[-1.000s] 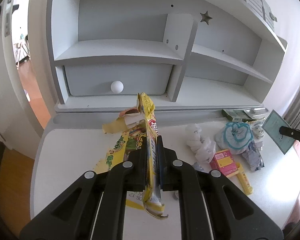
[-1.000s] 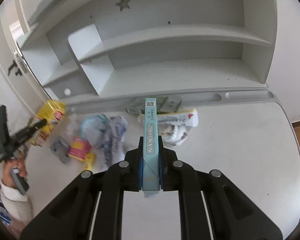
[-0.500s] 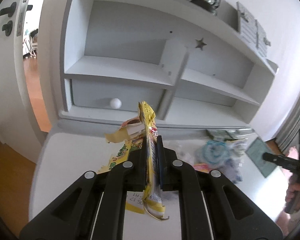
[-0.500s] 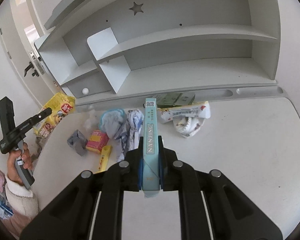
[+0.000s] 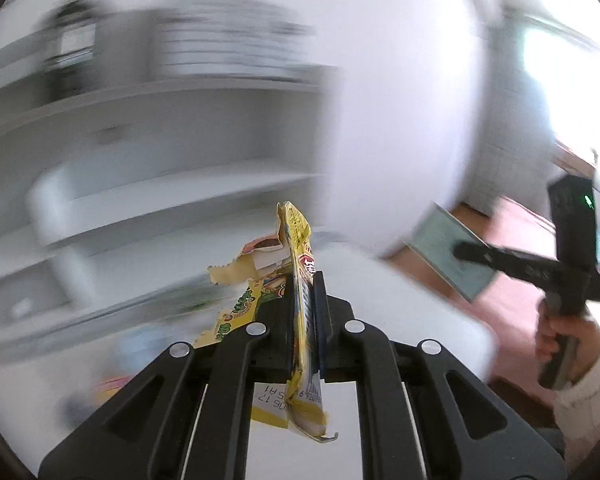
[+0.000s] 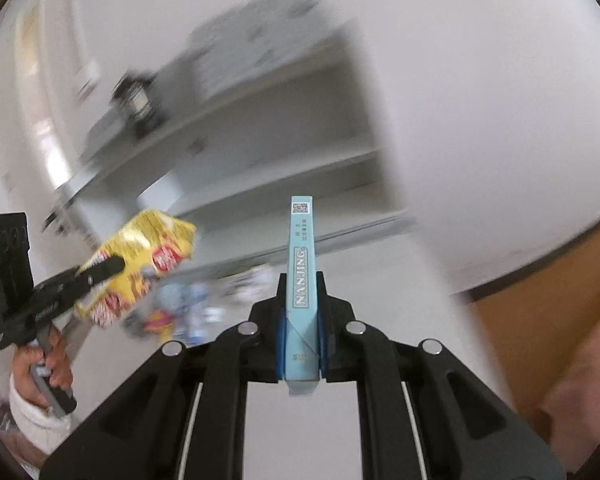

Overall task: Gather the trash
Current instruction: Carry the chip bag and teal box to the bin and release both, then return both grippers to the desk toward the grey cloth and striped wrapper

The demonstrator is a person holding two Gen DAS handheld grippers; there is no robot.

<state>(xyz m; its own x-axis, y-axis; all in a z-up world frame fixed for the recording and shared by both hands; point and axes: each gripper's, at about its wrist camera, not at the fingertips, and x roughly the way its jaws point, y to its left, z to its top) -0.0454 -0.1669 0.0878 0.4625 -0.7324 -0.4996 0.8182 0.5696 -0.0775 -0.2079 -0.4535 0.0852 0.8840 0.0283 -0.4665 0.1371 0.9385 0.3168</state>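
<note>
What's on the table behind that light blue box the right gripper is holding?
Behind the light blue box lies blurred litter on the white table, beneath grey shelves. The box itself hides what lies straight behind it.

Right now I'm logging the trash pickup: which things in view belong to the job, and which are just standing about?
Part of the job:
- yellow snack wrapper, clamped in the left gripper
- light blue carton, clamped in the right gripper
- blurred litter on the desk

Just there:
- shelf unit
- lantern on its top
</note>
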